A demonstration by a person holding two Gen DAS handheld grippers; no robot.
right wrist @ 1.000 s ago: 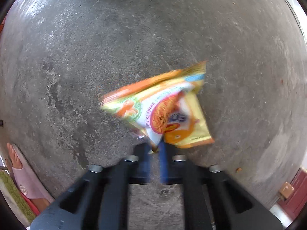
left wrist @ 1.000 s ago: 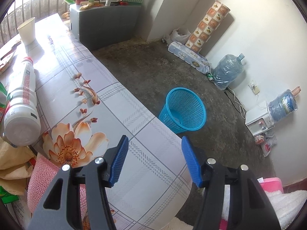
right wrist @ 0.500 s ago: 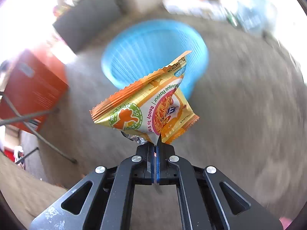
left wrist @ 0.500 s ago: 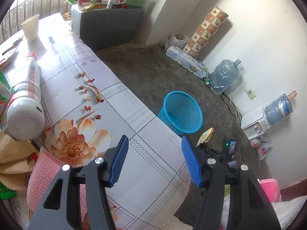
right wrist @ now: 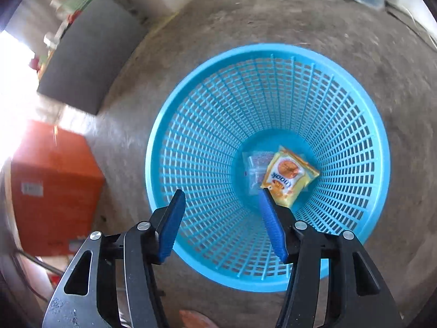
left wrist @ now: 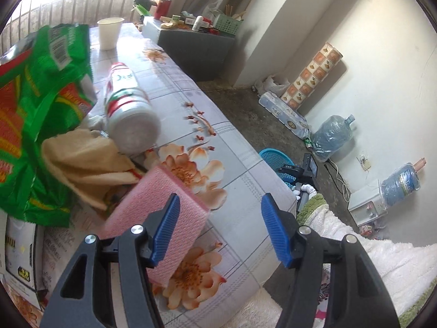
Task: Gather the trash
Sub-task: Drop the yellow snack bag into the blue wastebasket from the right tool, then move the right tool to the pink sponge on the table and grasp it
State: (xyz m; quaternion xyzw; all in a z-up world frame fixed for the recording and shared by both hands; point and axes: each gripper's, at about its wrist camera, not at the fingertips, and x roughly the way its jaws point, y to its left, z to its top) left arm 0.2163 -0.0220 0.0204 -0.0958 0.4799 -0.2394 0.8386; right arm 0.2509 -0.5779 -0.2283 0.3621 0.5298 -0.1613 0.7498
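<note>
my left gripper (left wrist: 220,236) is the one near the table (left wrist: 240,169) clutter; its jaws are opening with nothing between them, and the pink sponge (left wrist: 161,213) lies just left of and under my left pad, long axis running up-left. green bag (left wrist: 35,104) and lying bottle (left wrist: 128,109) sit further up-left. my right gripper (right wrist: 222,224) hangs over the blue basket (right wrist: 191,104), jaws opening and empty; the yellow-orange snack wrapper (right wrist: 289,175) lies crumpled at its bottom beside a clear wrapper (right wrist: 255,164).

Floral tiled worktop (left wrist: 237,164) under the gripper, rough grey concrete floor (left wrist: 245,109) beyond, white walls (left wrist: 368,68) ahead and right, bright barred window (left wrist: 68,2) far left, perhaps a dark cabinet (left wrist: 199,52) behind.
</note>
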